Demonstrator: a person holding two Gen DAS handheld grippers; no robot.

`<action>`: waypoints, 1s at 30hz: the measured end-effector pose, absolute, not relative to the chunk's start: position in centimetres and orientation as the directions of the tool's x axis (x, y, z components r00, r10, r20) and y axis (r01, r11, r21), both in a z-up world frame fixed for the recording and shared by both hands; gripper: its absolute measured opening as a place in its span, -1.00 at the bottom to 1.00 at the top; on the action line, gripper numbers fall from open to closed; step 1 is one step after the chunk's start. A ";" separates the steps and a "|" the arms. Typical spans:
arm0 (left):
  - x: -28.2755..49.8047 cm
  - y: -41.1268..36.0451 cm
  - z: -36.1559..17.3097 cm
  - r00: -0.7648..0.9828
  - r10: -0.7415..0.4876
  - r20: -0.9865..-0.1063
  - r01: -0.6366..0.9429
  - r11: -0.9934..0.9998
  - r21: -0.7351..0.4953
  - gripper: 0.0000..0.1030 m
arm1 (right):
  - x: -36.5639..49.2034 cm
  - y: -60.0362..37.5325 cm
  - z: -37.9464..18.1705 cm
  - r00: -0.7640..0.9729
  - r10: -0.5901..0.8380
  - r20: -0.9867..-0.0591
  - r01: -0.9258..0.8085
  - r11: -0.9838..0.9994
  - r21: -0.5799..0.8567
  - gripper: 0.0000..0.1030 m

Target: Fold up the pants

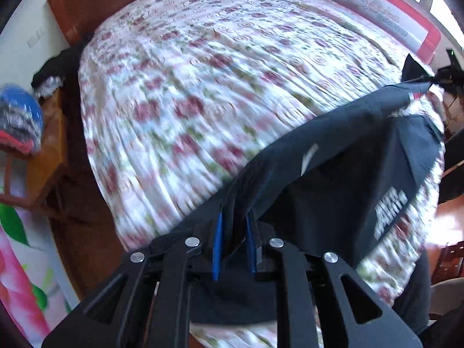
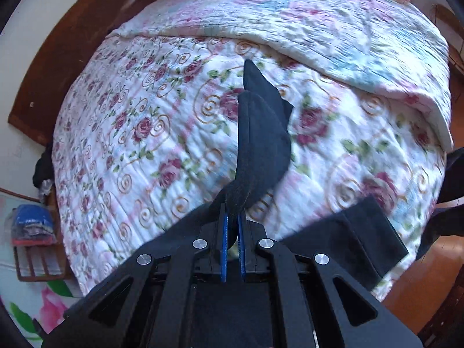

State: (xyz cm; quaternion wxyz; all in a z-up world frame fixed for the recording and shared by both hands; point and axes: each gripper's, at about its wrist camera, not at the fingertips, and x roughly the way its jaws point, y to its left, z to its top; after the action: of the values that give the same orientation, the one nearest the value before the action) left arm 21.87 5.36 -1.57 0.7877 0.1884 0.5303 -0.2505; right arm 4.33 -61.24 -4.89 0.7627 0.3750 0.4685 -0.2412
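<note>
Dark pants (image 1: 333,179) hang between your left gripper (image 1: 234,217) and right gripper (image 2: 233,217), both jaws clamped on fabric; slack beyond the tips could bunch on the bedspread (image 1: 203,87).

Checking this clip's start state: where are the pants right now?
The pants hang over the floral bed, pinched in both grippers: low right in the left wrist view, centre in the right wrist view, none lying flat.
</note>
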 end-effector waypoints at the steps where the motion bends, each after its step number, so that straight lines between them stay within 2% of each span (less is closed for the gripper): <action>1: 20.1 5.7 -2.1 0.319 -0.191 -0.928 0.596 0.802 0.040 -0.72 | 3.2 -61.0 -5.4 0.450 -0.018 -0.893 0.721 0.596 0.352 -0.90; 6: 13.8 5.6 -5.0 0.339 -0.165 -0.926 0.595 0.800 0.076 -0.71 | -3.5 -59.4 -10.2 0.445 -0.020 -0.895 0.747 0.560 0.359 -0.90; 13: 10.7 7.3 -6.7 0.351 -0.212 -0.912 0.547 0.837 0.016 -0.71 | -9.2 -58.3 -14.8 0.490 0.004 -0.872 0.753 0.503 0.425 -0.90; 17: 10.5 9.0 -6.7 0.348 -0.257 -0.902 0.533 0.845 -0.035 -0.70 | -10.3 -58.3 -15.4 0.523 0.027 -0.852 0.733 0.495 0.466 -0.90; 30: 8.4 9.1 -9.6 0.337 -0.204 -0.919 0.589 0.807 0.037 -0.66 | -12.4 -57.4 -15.7 0.541 0.007 -0.841 0.747 0.456 0.484 -0.90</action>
State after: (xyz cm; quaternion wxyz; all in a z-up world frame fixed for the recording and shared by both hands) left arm 8.35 9.11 -9.60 0.7963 0.1856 0.5191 -0.2491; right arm -12.43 -57.37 -15.75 0.7482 0.4591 0.4104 -0.2471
